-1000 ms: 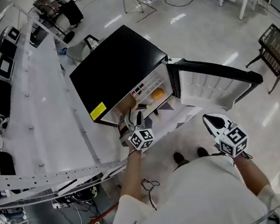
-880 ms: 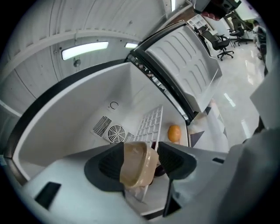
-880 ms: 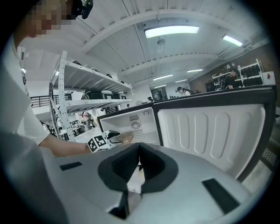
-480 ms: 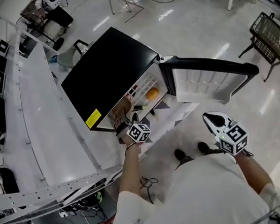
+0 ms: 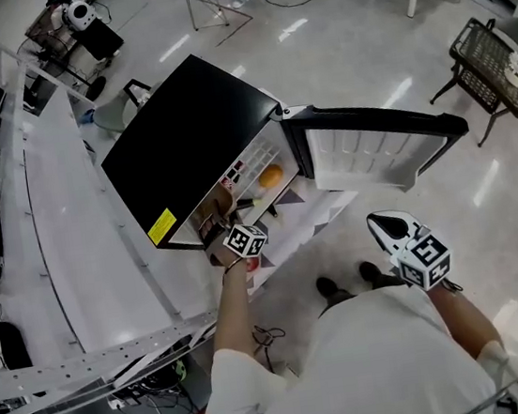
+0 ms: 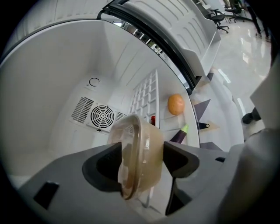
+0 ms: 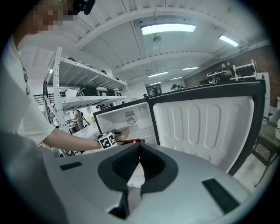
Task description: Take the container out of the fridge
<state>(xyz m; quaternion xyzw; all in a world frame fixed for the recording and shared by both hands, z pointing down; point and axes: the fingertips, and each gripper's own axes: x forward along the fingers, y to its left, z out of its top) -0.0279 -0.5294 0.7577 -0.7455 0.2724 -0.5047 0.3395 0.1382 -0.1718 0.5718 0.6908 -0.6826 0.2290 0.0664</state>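
The clear plastic container (image 6: 138,157) with a lid sits on the white shelf inside the open black fridge (image 5: 189,144). In the left gripper view it lies between the jaws of my left gripper (image 6: 141,159), which have just been closing, and both pads touch its sides. In the head view my left gripper (image 5: 217,230) reaches into the fridge's left part. My right gripper (image 5: 382,225) hangs empty in front of the fridge, below the open door (image 5: 374,144), with its jaws together. The right gripper view shows the left gripper (image 7: 114,134) at the container (image 7: 122,131).
An orange (image 6: 176,104), a purple eggplant-like thing (image 6: 179,135) and a small red item (image 6: 152,119) lie on the shelf to the right of the container. A metal rack (image 5: 64,236) stands left of the fridge. The person's shoes (image 5: 345,282) are on the floor before it.
My left gripper has moved down and further into the fridge, and the container now lies between its jaws. The right gripper has stayed where it was.
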